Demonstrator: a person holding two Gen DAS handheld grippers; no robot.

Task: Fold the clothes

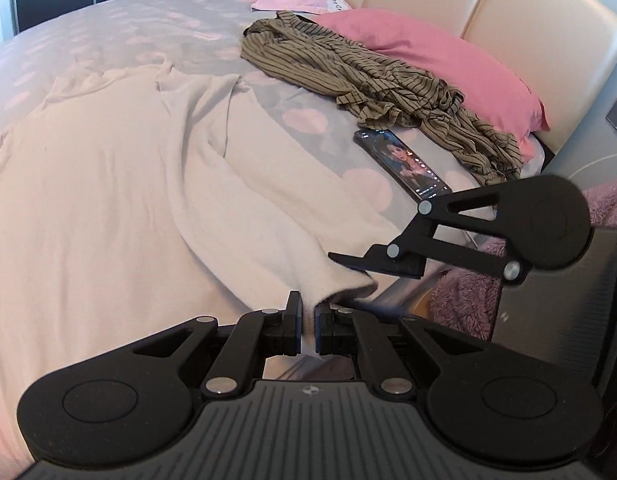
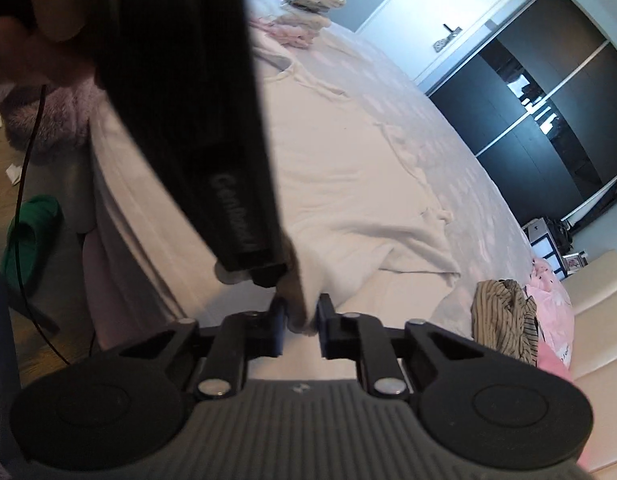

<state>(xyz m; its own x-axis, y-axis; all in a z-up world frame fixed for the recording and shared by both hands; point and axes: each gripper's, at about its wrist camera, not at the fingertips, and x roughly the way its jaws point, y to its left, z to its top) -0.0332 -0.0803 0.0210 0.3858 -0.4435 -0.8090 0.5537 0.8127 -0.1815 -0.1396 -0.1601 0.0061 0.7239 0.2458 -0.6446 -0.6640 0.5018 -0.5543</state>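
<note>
A cream long-sleeved garment [image 1: 120,184] is lying spread across a bed [image 1: 120,28] covered in a grey sheet with pale pink spots, one sleeve running down toward the near edge of the mattress. The left gripper [image 1: 307,326] is pinching the cuff end of that sleeve, its jaws drawn nearly together with the cloth caught between the blue pads. The right gripper [image 2: 301,330] is reaching in from the side toward the same cuff; in its own camera its jaws are standing a little apart with a fold of the cream fabric sitting between them, though whether the pads are pressing on it cannot be told. A hand [image 2: 32,20] is gripping the left tool at the top corner of the right wrist view. Beside the garment a phone [image 1: 402,164] with a lit screen is lying face up, and just beyond it an olive striped garment [image 1: 372,88] is lying crumpled against a pink pillow [image 1: 448,60] at the padded headboard [image 1: 528,8]. A green slipper [image 2: 30,232] is resting on the wooden floor
</note>
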